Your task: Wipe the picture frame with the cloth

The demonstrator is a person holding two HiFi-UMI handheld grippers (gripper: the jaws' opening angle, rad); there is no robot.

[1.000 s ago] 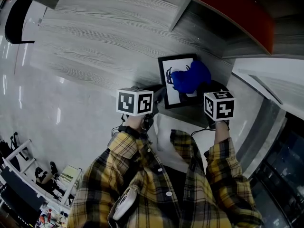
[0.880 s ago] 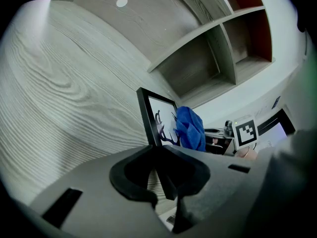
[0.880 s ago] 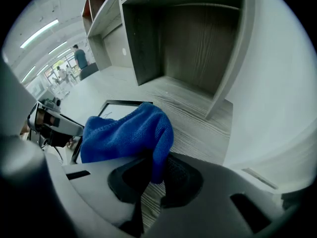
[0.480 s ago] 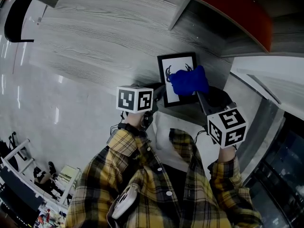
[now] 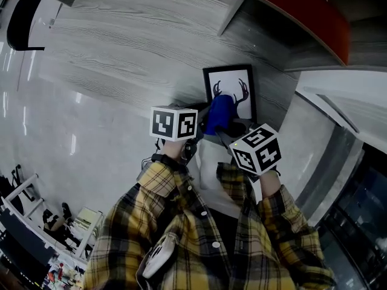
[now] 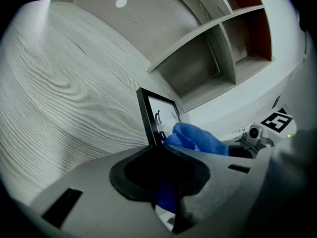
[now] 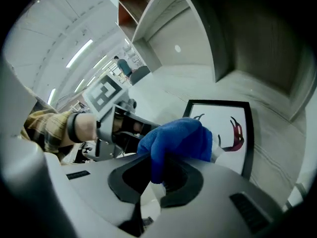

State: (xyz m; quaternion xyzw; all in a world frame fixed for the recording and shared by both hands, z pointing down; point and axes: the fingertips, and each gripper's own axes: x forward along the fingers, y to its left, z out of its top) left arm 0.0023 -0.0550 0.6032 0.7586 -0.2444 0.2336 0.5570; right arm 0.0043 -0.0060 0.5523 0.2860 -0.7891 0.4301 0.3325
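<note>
A black picture frame [image 5: 230, 89] with an antler print stands tilted on the grey wood-grain surface [image 5: 133, 47]. My left gripper [image 5: 202, 117] is shut on its lower left edge; in the left gripper view the frame [image 6: 148, 114] runs edge-on into the jaws. A blue cloth [image 5: 219, 114] is bunched in my right gripper [image 5: 228, 125], which is shut on it and presses it against the lower left part of the glass. In the right gripper view the cloth [image 7: 181, 137] covers the left of the print [image 7: 225, 125], with the left gripper [image 7: 124, 129] just beyond it.
Grey shelf compartments with a divider [image 5: 233, 6] rise behind the frame, and a red panel [image 5: 302, 11] sits at the upper right. A white counter edge [image 5: 344, 92] lies to the right. Plaid sleeves [image 5: 181, 210] fill the lower view.
The right gripper has swung left and down across the glass with the cloth, from the frame's right side to its lower left. The antlers now show uncovered. The left gripper has stayed put.
</note>
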